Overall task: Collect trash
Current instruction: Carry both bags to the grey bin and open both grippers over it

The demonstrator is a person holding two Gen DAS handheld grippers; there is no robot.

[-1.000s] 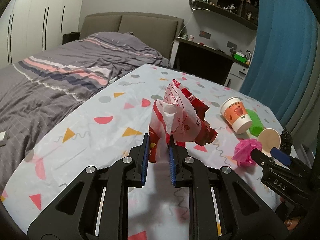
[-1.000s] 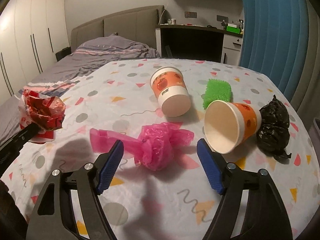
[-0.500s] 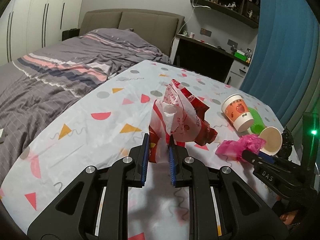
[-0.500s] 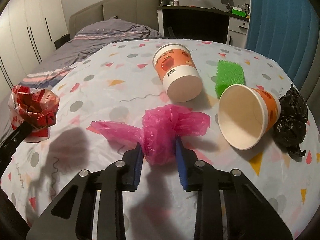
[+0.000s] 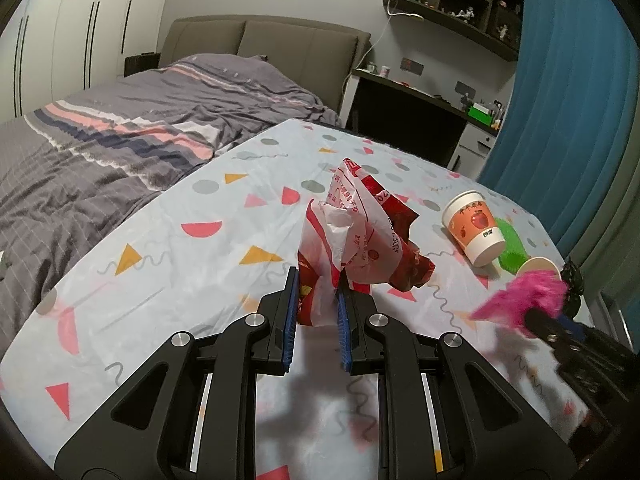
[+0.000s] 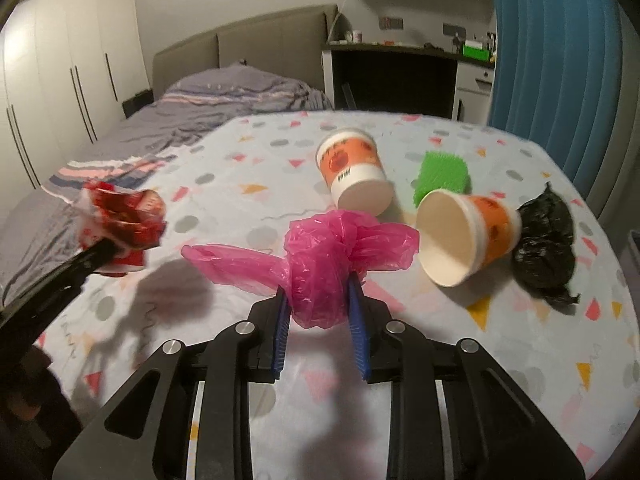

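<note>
My left gripper (image 5: 316, 292) is shut on a crumpled red and white plastic bag (image 5: 360, 240) and holds it above the table; the bag also shows in the right wrist view (image 6: 124, 220). My right gripper (image 6: 318, 300) is shut on a crumpled pink plastic bag (image 6: 328, 256), lifted off the table; it shows blurred in the left wrist view (image 5: 524, 296). Two orange and white paper cups lie on their sides (image 6: 356, 176) (image 6: 468, 232). A black crumpled bag (image 6: 546, 244) lies right of them.
A green bristly pad (image 6: 444, 176) lies behind the cups. The table (image 6: 240, 160) has a patterned cloth. A bed (image 5: 120, 128) stands to the left, a desk (image 6: 400, 76) behind, and a blue curtain (image 6: 560, 60) at the right.
My right gripper closed on the pink bag and raised it off the table. My left gripper kept hold of the red and white bag and rose slightly.
</note>
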